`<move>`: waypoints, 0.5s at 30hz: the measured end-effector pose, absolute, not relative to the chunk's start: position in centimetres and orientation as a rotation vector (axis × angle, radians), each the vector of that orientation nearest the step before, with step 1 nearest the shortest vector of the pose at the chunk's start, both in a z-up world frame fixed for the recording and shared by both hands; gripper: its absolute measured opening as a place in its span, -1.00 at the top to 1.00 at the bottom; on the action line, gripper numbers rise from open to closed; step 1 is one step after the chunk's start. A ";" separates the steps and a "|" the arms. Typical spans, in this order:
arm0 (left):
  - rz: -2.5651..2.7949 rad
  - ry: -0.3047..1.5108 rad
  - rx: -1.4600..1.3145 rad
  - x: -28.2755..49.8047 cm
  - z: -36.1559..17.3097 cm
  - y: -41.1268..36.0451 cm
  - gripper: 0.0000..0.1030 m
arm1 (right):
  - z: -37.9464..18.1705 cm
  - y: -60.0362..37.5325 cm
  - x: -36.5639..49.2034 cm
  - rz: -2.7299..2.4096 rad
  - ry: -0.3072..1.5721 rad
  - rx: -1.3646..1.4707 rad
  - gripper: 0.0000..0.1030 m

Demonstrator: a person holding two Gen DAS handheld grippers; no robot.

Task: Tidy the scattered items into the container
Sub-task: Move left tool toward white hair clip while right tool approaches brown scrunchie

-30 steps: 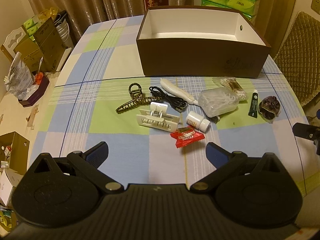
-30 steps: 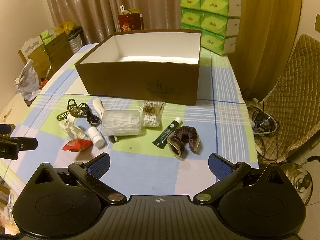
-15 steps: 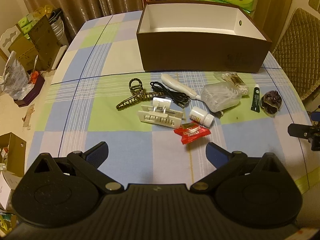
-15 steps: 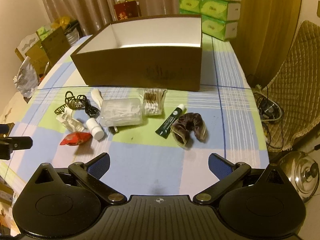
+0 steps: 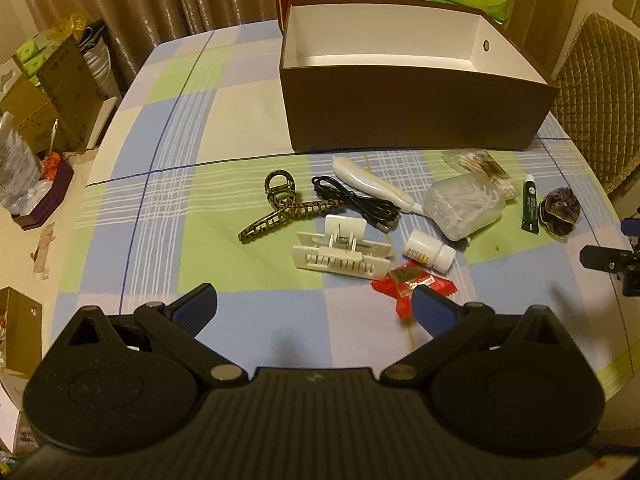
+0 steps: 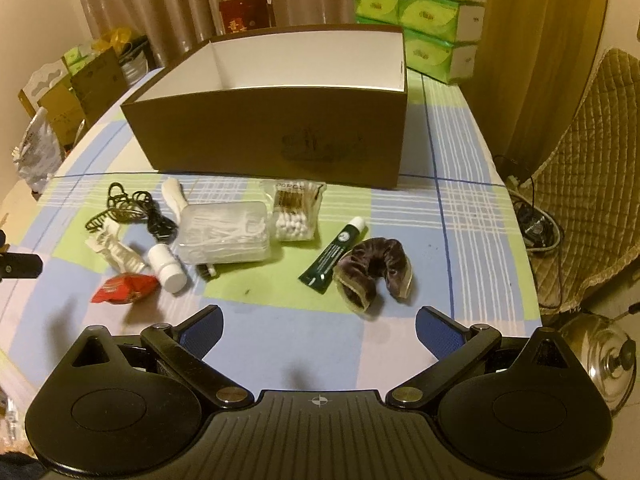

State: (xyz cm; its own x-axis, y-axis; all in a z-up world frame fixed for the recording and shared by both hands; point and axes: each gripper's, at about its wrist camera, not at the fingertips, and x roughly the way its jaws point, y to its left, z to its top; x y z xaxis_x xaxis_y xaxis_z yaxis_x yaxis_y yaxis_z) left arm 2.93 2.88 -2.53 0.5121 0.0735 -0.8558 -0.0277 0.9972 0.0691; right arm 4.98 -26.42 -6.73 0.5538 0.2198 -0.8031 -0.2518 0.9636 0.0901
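Observation:
An open brown box (image 5: 416, 116) (image 6: 272, 128) stands at the back of the checked tablecloth. Small items lie in front of it: a red packet (image 5: 404, 284), a white hair clip (image 5: 340, 256), a pill bottle (image 5: 428, 254), a black cable (image 5: 356, 204), a clear box of picks (image 6: 224, 232), cotton swabs (image 6: 294, 212), a green tube (image 6: 334, 256) and a brown scrunchie (image 6: 374, 272). My left gripper (image 5: 314, 304) hangs open just short of the clip and packet. My right gripper (image 6: 320, 320) is wide, its jaws closing slightly with nothing between them, just short of the scrunchie.
Green tissue packs (image 6: 424, 12) are stacked behind the box. A quilted chair (image 6: 588, 184) stands off the table's right edge, with cables and a metal pot (image 6: 604, 364) on the floor. Cardboard boxes (image 5: 48, 96) and bags crowd the left side.
Both grippers have come lower and closer to the items. The left gripper's right finger now overlaps the red packet. The right jaws have narrowed a little.

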 end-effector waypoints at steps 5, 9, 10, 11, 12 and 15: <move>0.046 1.044 0.049 4.3 -3.2 3.1 -0.98 | -7.6 -27.0 6.2 0.289 0.920 -0.058 -0.81; 0.032 1.048 0.061 5.5 -3.8 3.1 -0.98 | -8.1 -27.3 7.5 0.326 0.920 -0.093 -0.70; 0.029 1.050 0.063 5.8 -3.9 3.1 -0.98 | -8.4 -27.5 7.9 0.338 0.925 -0.104 -0.67; 0.026 1.054 0.063 6.1 -4.1 3.1 -0.98 | -8.7 -27.6 8.4 0.347 0.933 -0.117 -0.62; 0.024 1.058 0.062 6.4 -4.3 3.1 -0.98 | -9.0 -27.8 8.8 0.354 0.940 -0.129 -0.57; 0.023 1.075 0.062 7.1 -4.8 3.2 -0.98 | -9.9 -28.2 10.1 0.377 0.963 -0.159 -0.43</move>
State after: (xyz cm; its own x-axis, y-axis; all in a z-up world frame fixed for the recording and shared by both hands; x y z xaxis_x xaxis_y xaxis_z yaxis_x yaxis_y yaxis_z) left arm 7.05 3.24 -4.82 0.4760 0.0487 -0.8781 0.0116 0.9980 0.0616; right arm 10.11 -28.23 -9.90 0.5124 0.2418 -0.8240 -0.3817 0.9237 0.0337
